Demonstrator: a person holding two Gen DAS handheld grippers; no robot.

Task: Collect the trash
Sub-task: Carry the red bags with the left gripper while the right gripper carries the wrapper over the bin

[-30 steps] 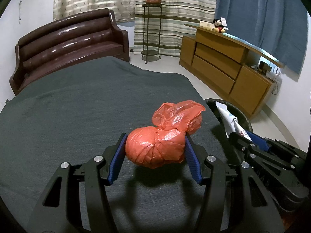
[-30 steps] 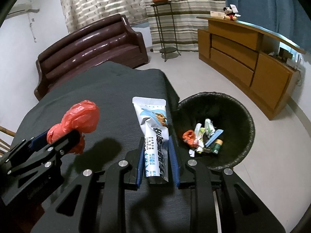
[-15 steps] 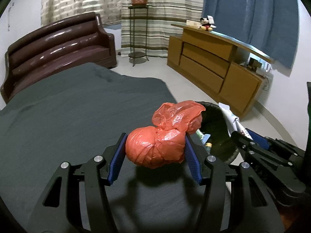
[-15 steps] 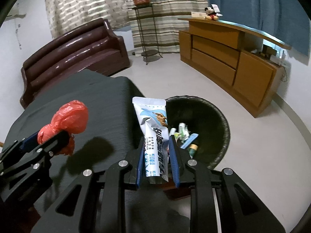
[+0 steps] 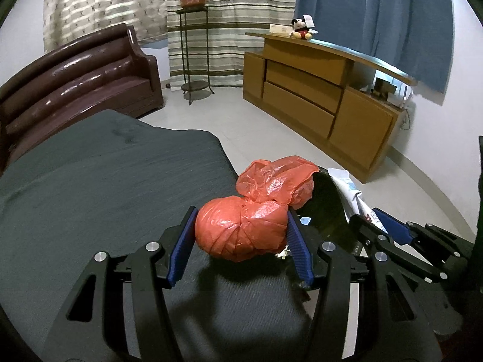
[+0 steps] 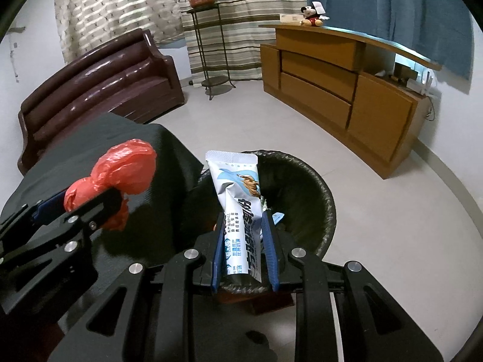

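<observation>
The left gripper is clamped on a crumpled red plastic bag, its blue fingers pressing the bundle from both sides, with the bag's loose knotted end sticking out ahead. The right gripper is closed on a white and blue toothpaste tube, held between its blue fingers with the crimped end pointing away from the camera. A second ago both grippers hung over the dark grey cloth-covered surface: the red plastic bag had only cloth behind it, and the toothpaste tube sat over the cloth, left of the black trash bin. Since then both hands have travelled sideways toward the bin. Now, in the left wrist view, the edge of the surface runs just behind the bag, and the bag's loose end overlaps the black trash bin. In the right wrist view the toothpaste tube hangs over the bin's opening, with its crimped end near the far left rim, and it hides most of the litter that showed inside the bin earlier. Neither grip has changed over that second. The background has slid left in both views: the brown sofa, the plant stand and the wooden cabinet.
</observation>
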